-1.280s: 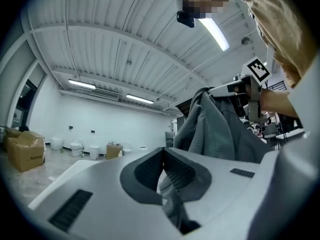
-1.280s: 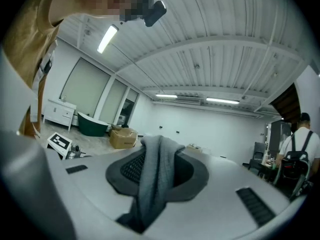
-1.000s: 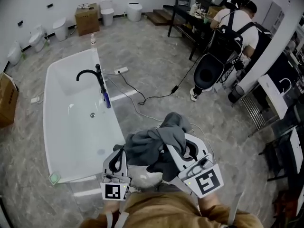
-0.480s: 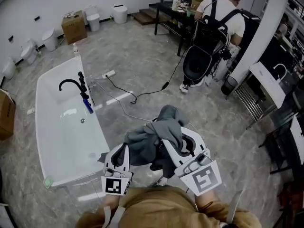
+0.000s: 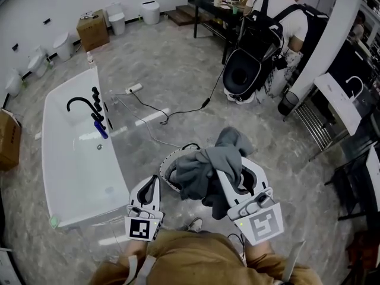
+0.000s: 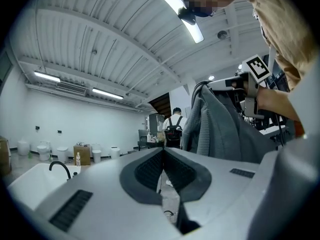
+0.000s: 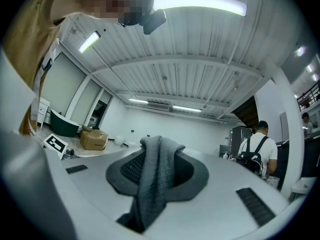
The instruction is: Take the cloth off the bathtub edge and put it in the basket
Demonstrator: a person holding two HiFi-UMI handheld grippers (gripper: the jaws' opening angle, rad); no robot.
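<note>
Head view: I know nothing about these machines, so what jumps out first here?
A bunched grey cloth hangs at centre, pinched in the right gripper, just above a round basket on the floor. To the left lies a long white bathtub with a black tap. At top right stands a person wearing a backpack.
</note>
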